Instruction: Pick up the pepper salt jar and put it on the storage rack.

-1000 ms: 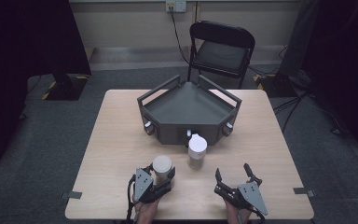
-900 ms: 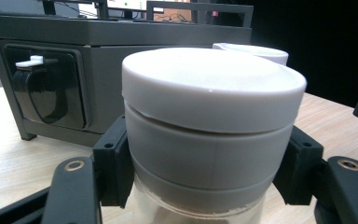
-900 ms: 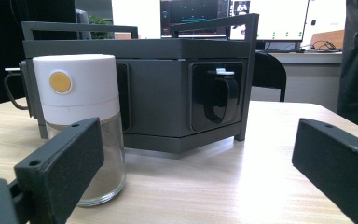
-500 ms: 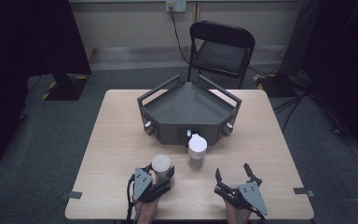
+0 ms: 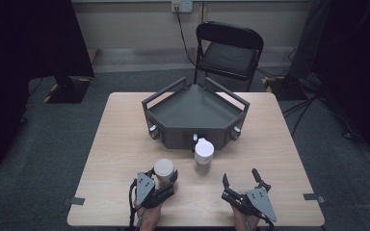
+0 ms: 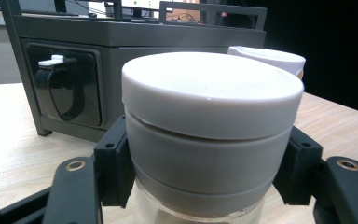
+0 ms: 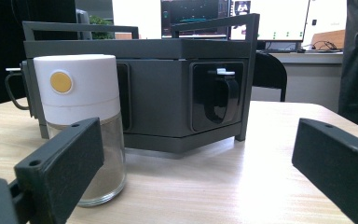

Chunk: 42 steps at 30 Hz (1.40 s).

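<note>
My left hand-held gripper (image 5: 161,179) is clamped on the grey-lidded jar (image 5: 164,171), jaws pressing its lid from both sides, near my edge of the table (image 5: 120,144). My right hand-held gripper (image 5: 241,181) rests with jaws spread wide, holding nothing. The white-capped shaker (image 5: 204,155) stands upright ahead and to the left of it, just in front of the dark tray (image 5: 195,115), closer to my right hand-held gripper, I judge

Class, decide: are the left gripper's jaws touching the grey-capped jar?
Touching. In the left gripper view, both black jaws of the left gripper press against opposite sides of the grey-capped jar, with no gap visible.
</note>
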Motion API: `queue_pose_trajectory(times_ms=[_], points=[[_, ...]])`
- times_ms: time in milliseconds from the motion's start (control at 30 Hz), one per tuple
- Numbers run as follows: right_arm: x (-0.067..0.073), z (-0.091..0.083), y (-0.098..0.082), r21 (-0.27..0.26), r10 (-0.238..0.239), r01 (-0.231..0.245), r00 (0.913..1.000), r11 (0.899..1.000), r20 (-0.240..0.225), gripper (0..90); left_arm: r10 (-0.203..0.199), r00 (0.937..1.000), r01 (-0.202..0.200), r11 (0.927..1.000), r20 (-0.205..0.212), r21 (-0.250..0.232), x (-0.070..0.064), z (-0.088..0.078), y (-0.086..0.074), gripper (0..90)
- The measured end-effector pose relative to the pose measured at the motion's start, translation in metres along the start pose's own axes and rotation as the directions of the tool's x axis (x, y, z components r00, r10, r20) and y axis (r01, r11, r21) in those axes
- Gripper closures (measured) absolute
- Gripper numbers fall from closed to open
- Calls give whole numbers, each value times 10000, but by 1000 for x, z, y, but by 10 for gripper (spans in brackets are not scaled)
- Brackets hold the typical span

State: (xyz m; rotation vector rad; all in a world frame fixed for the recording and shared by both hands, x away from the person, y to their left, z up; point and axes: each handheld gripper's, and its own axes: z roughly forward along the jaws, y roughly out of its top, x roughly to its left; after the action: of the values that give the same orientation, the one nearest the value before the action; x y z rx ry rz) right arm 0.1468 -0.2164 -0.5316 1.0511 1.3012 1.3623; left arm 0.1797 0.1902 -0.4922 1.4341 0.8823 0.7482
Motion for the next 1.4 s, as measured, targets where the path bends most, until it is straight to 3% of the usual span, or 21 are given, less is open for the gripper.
queue_pose_trajectory(times_ms=[767,933,1400], points=[[0,0,0,0,-3,3,10000,10000,-16,11,319,9994,-311,9984,153,-478,5,-4,18,344],[0,0,0,-1,-4,4,10000,10000,-10,11,227,9995,-212,9976,211,-660,5,-2,24,344],[-1,1,1,64,-13,13,10000,10000,-31,11,683,9969,-641,9926,380,-1030,8,5,45,343]])
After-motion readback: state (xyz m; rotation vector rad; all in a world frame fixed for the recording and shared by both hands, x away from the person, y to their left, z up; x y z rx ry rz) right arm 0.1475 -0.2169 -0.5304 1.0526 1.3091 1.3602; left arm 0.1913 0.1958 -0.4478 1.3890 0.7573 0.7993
